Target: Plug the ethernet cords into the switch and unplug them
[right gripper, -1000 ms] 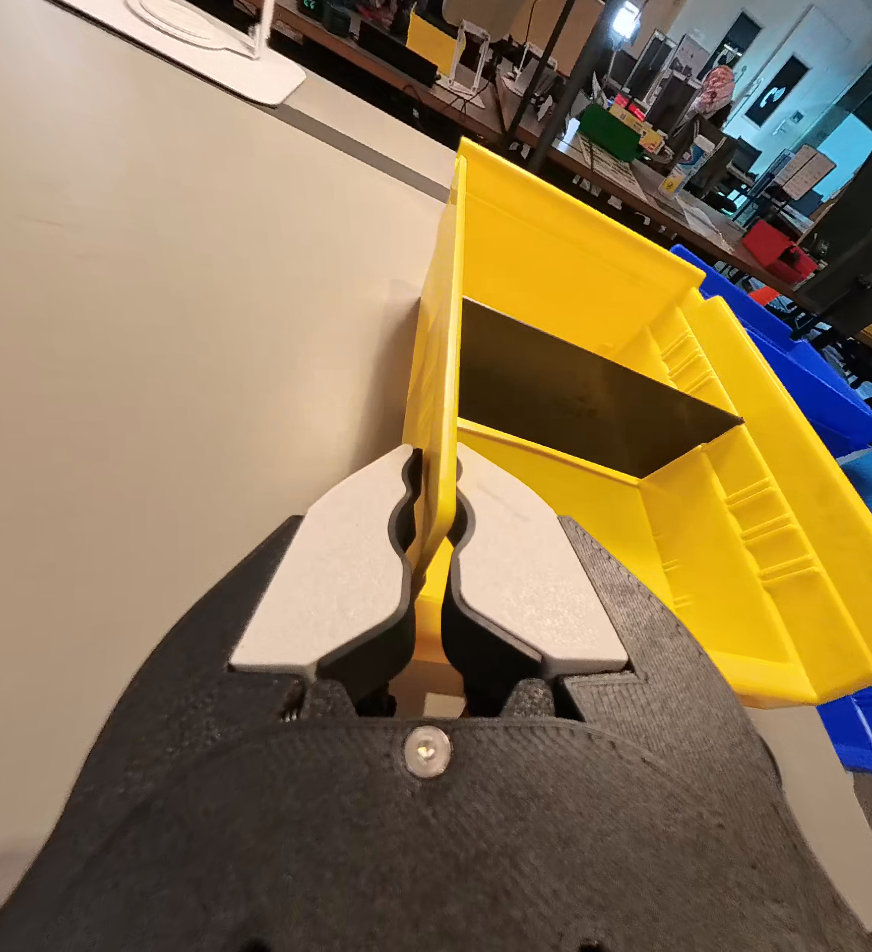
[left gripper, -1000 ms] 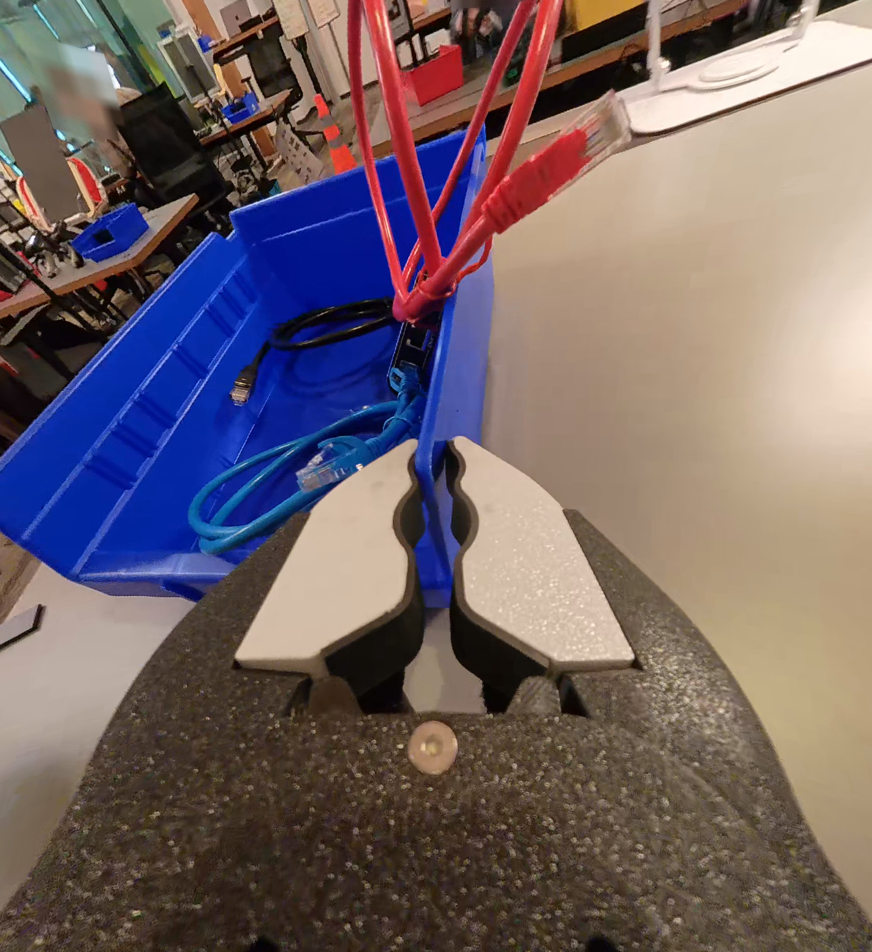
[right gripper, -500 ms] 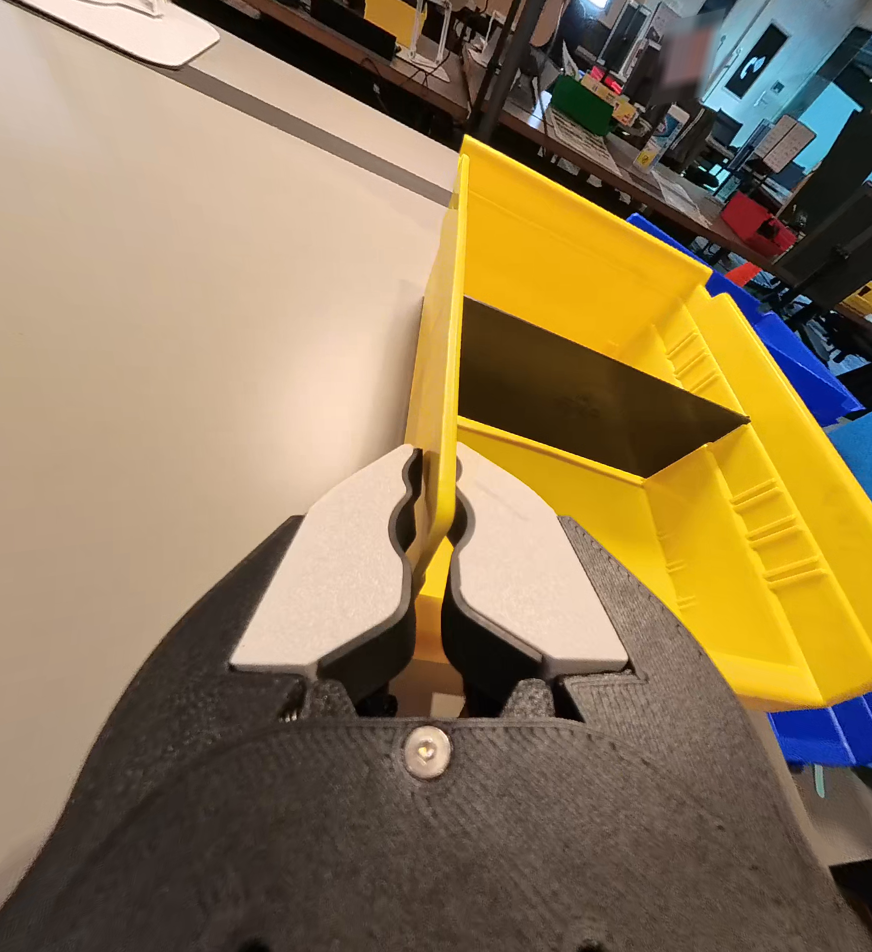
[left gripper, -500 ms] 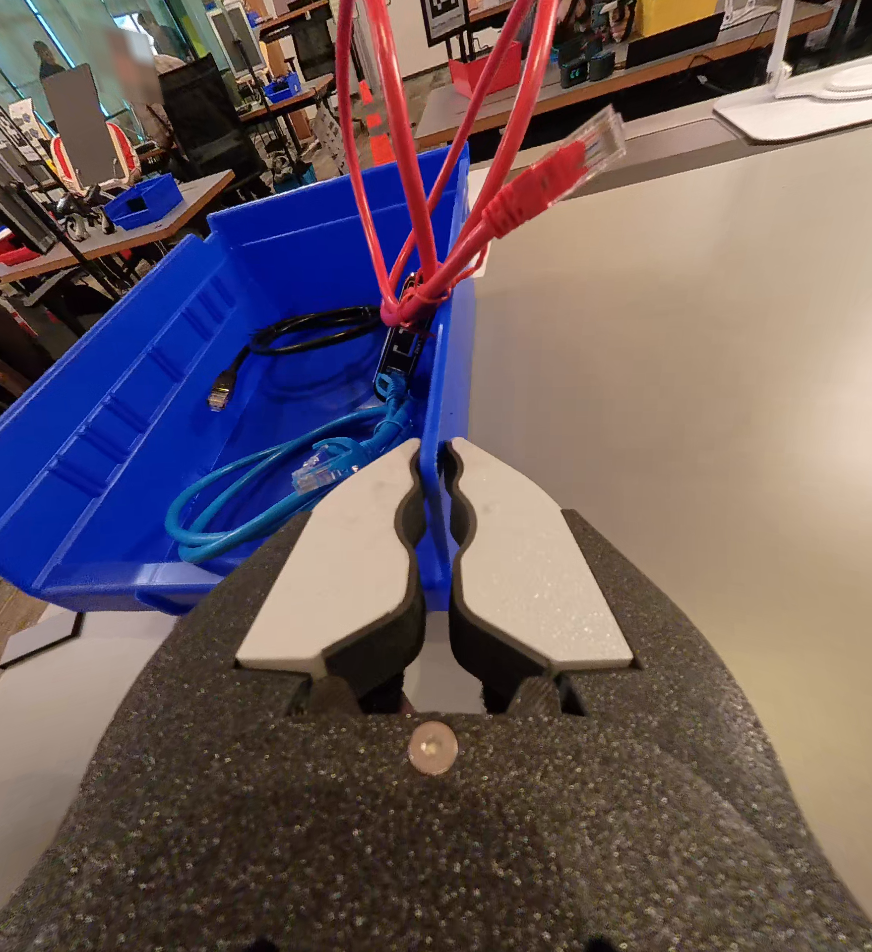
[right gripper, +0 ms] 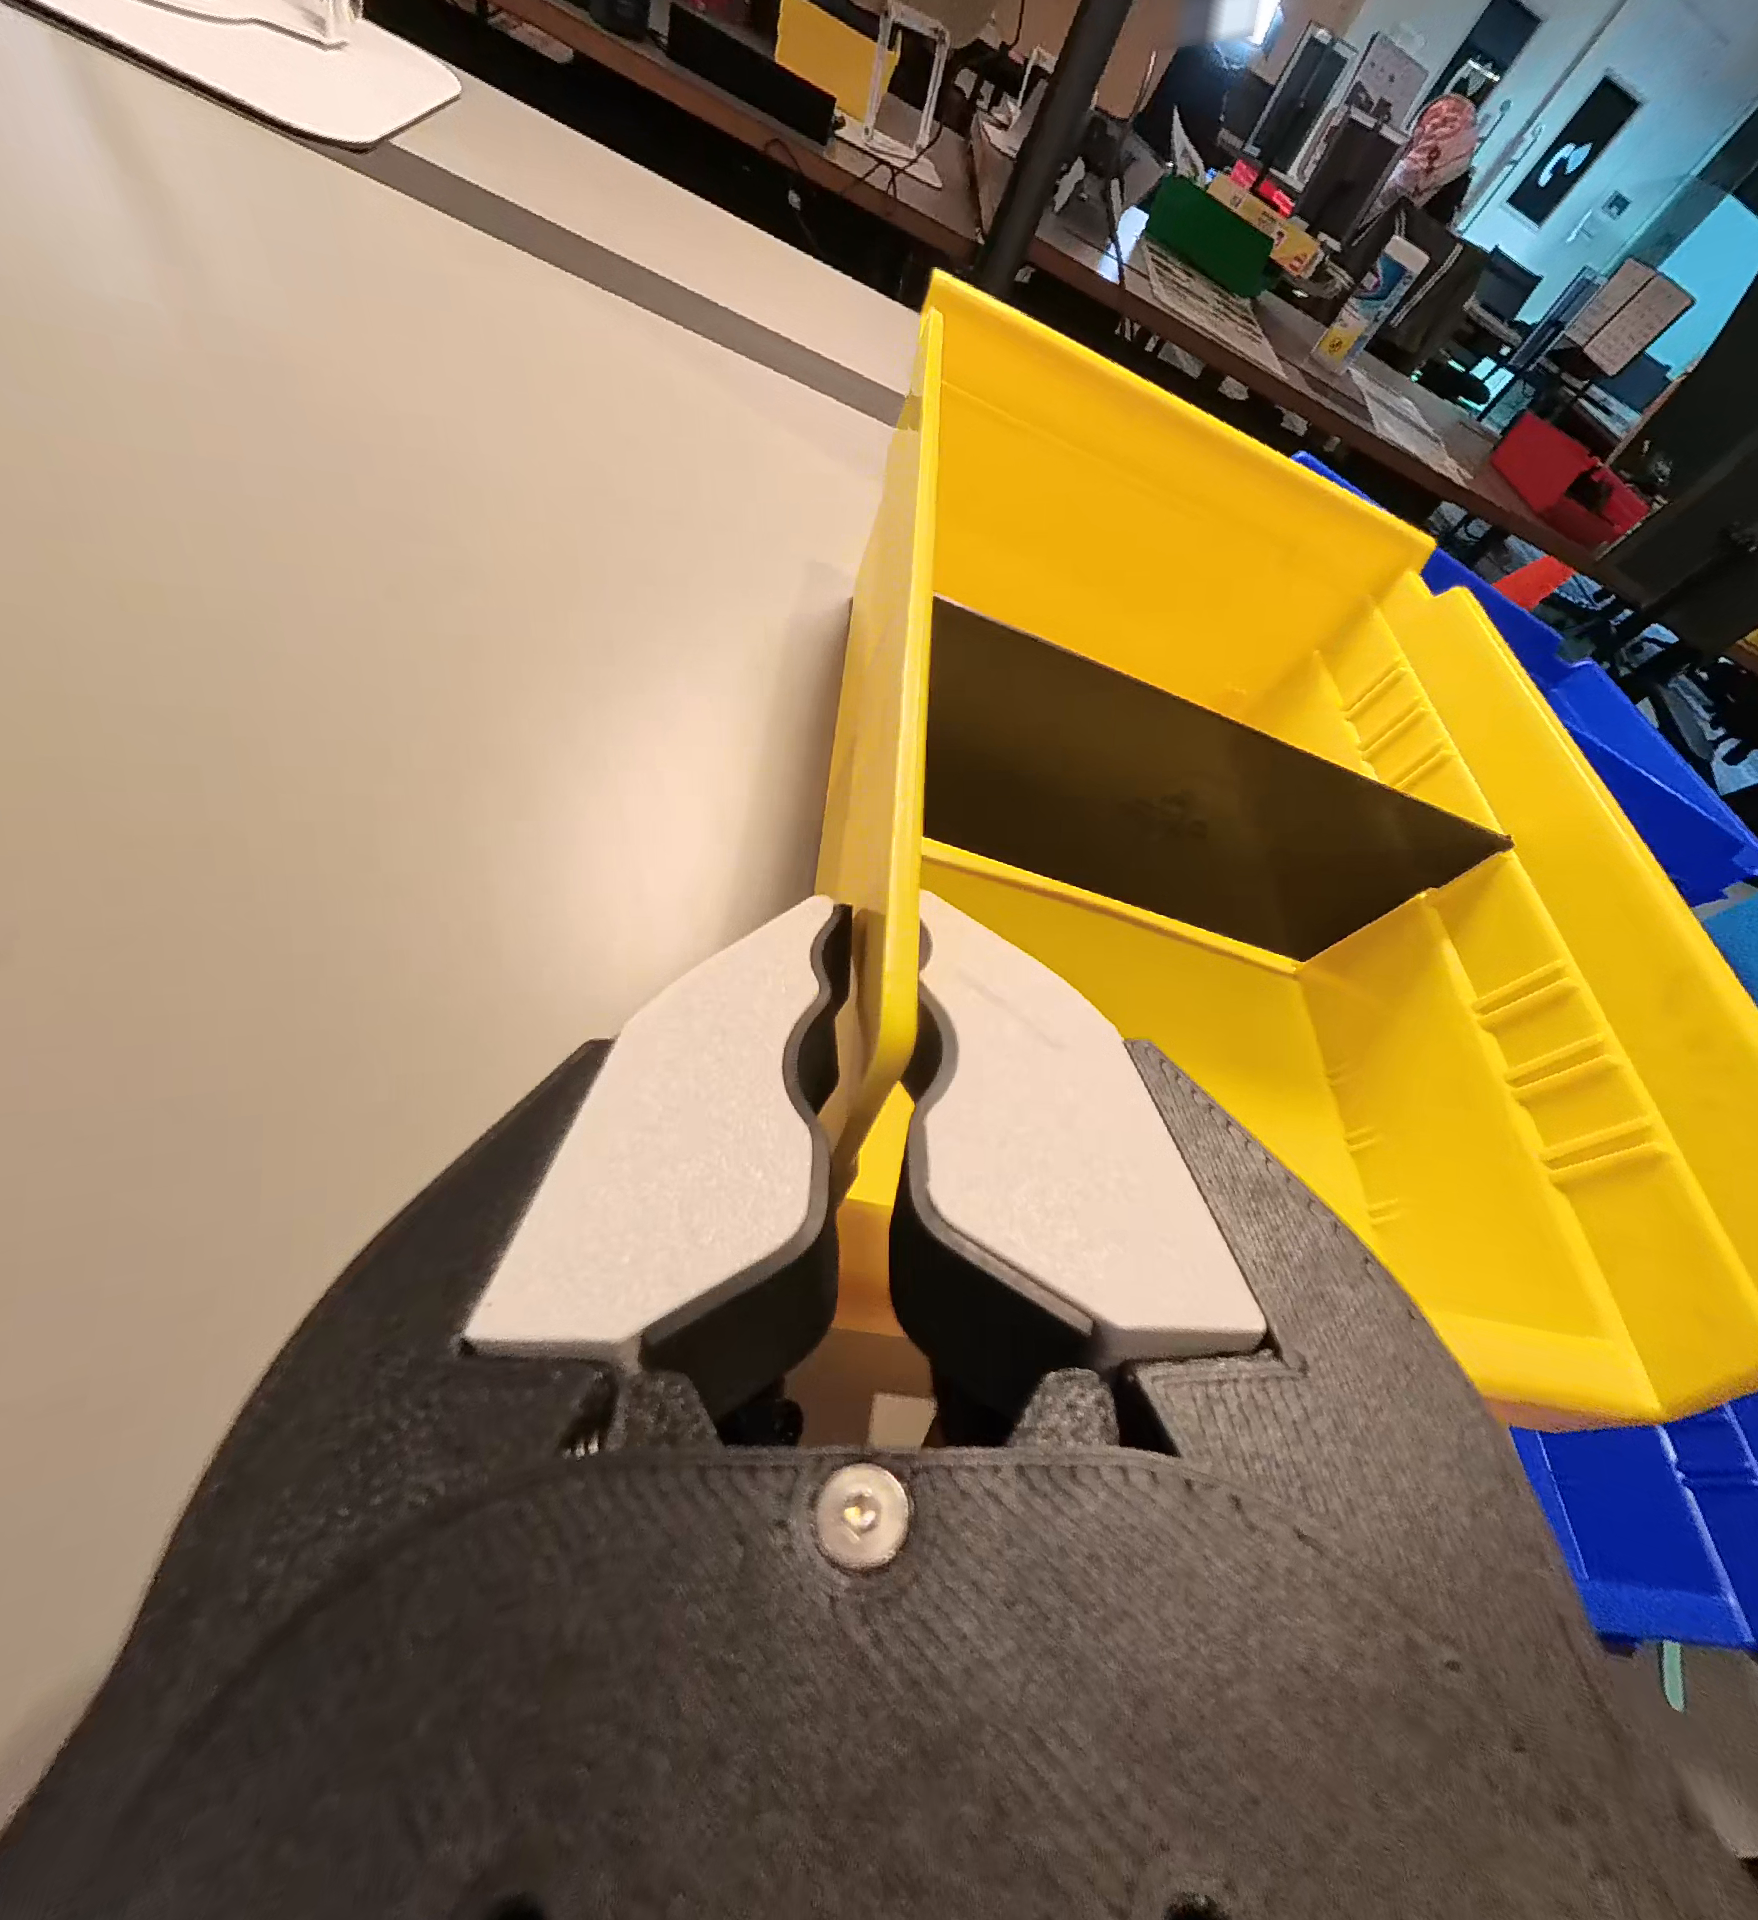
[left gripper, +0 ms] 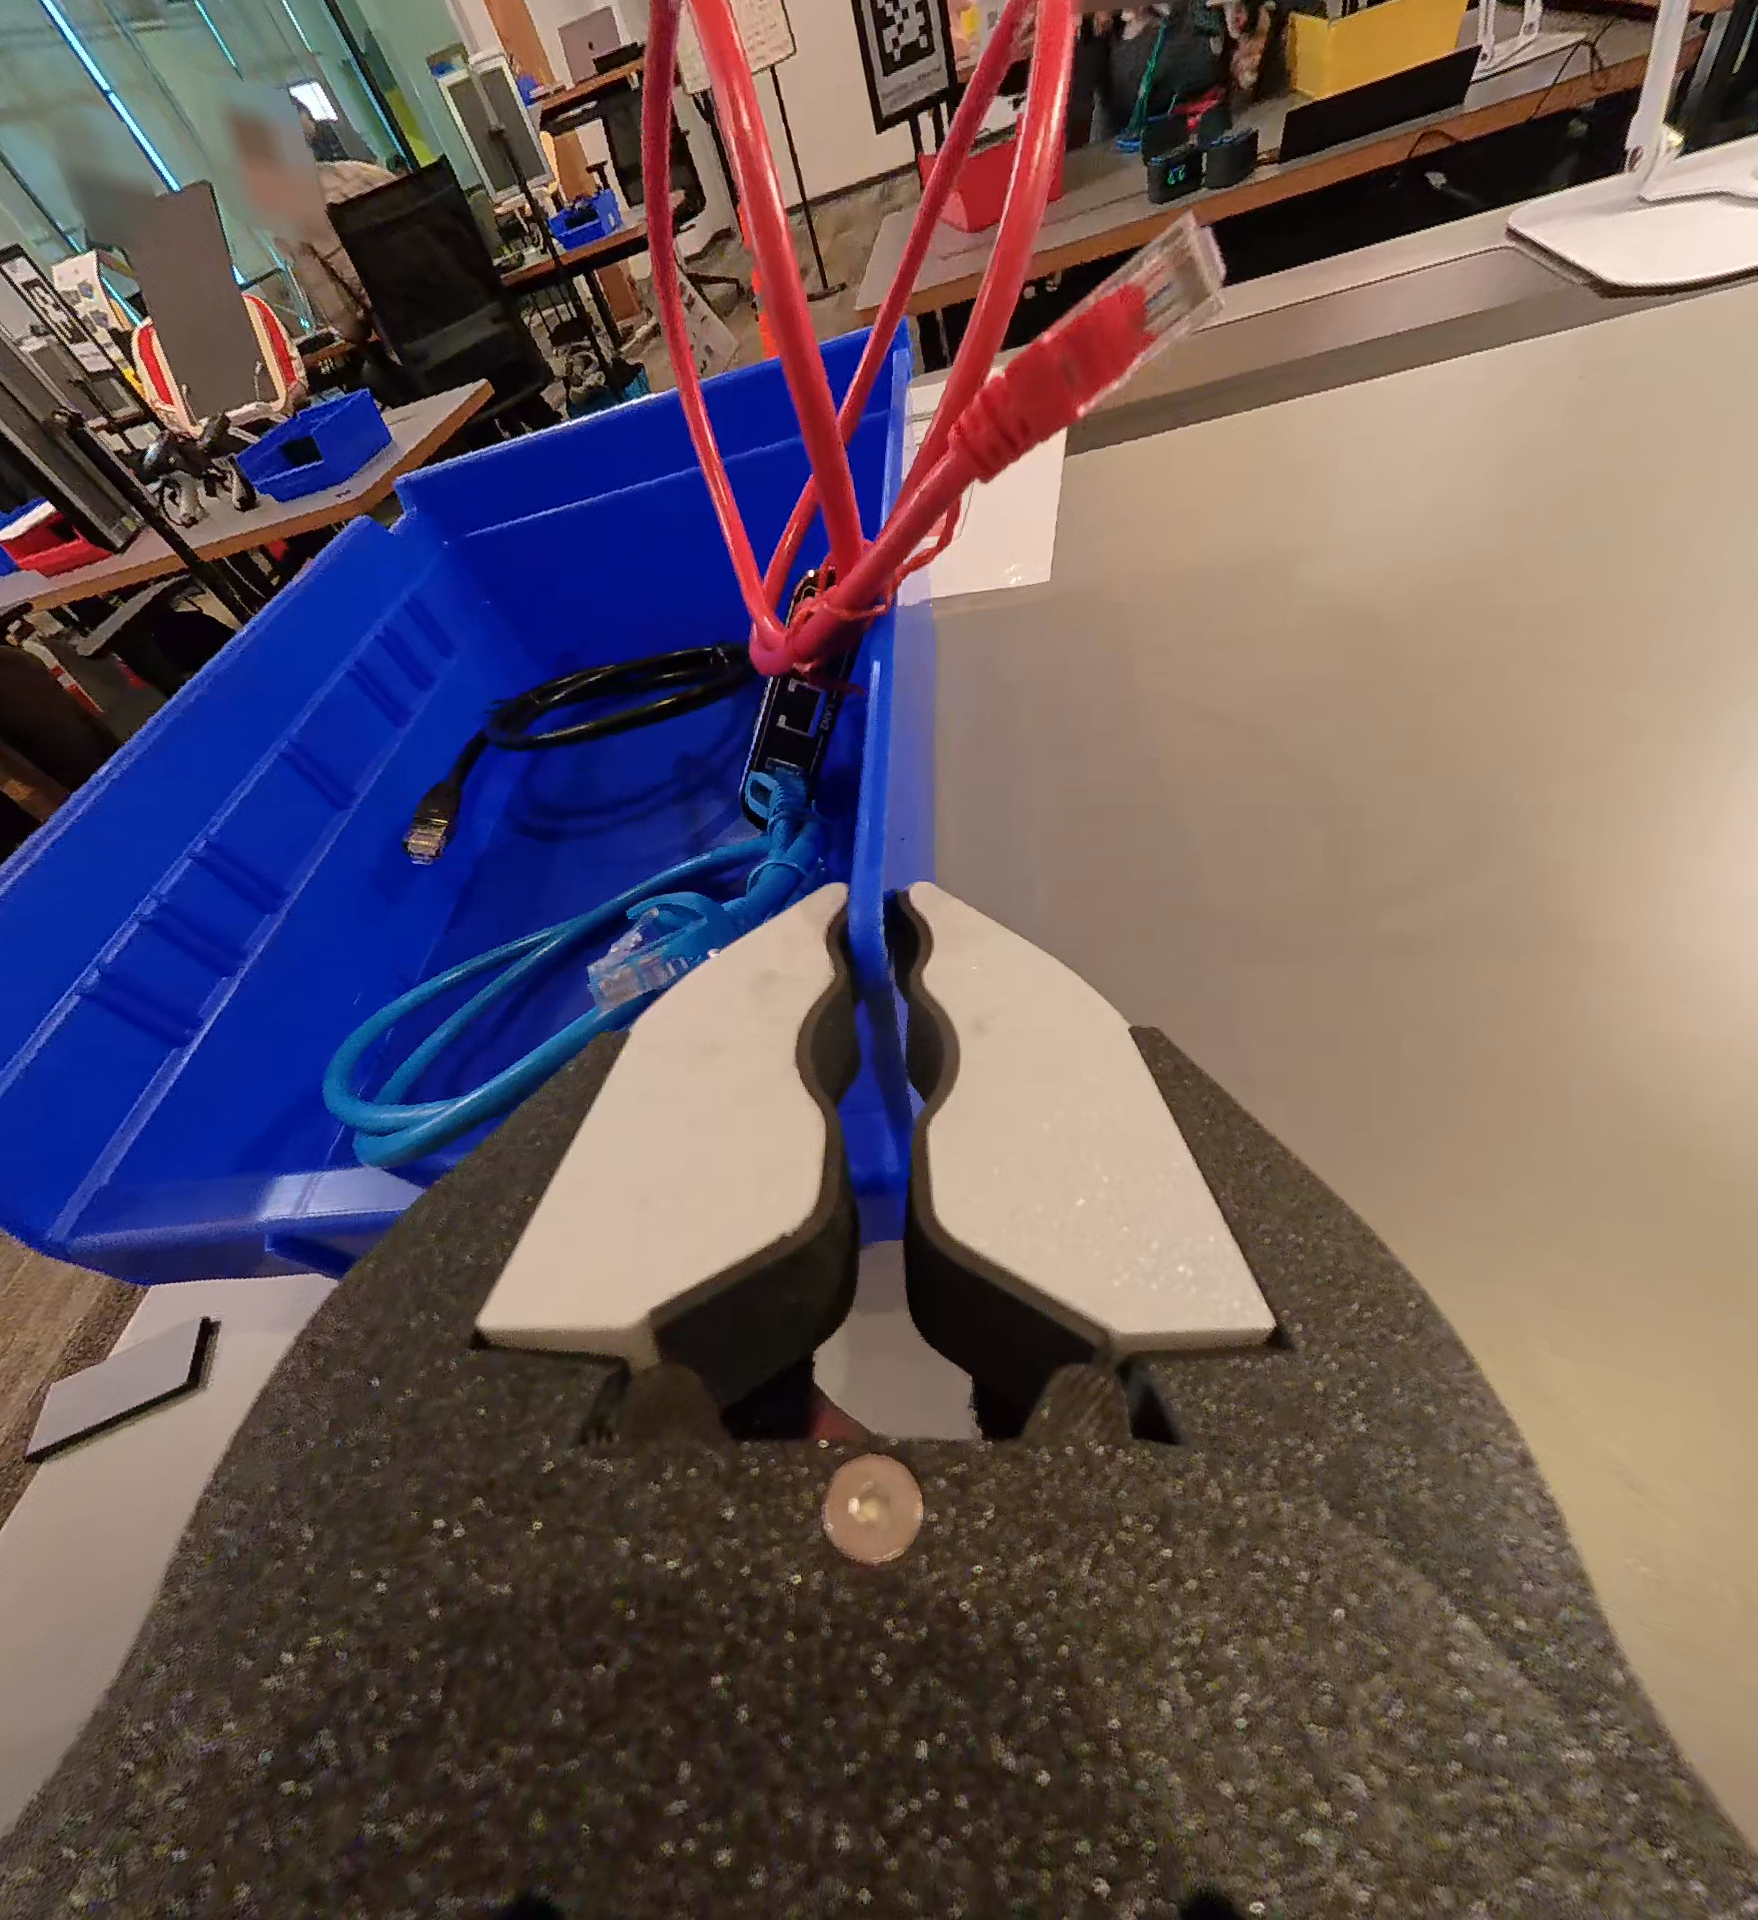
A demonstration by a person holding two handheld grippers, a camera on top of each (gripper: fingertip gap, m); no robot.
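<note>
My left gripper (left gripper: 873, 914) is shut on the right wall of a blue bin (left gripper: 231, 862). In the bin lies a small black switch (left gripper: 797, 707) against that wall. A light blue ethernet cord (left gripper: 501, 1029) is plugged into its near end and lies coiled, with a loose clear plug. A black cord (left gripper: 584, 696) lies at the back. A red cord (left gripper: 750, 312) loops up from the switch, its clear plug (left gripper: 1166, 281) in the air. My right gripper (right gripper: 880, 925) is shut on the left wall of a yellow bin (right gripper: 1270, 1039) with a black divider (right gripper: 1166, 810).
Both bins rest on a wide beige table (left gripper: 1426, 831). A white flat stand base (left gripper: 1685, 208) sits at its far edge; it also shows in the right wrist view (right gripper: 314, 62). Blue bins (right gripper: 1685, 1538) lie right of the yellow bin. Workbenches stand behind. The gap from one gripper's tips to the other's is roughly 75 centimetres.
Both bins have shifted in view with my grippers holding their walls; the blue bin swings slightly and the red loop sways. Both grips are unchanged.
</note>
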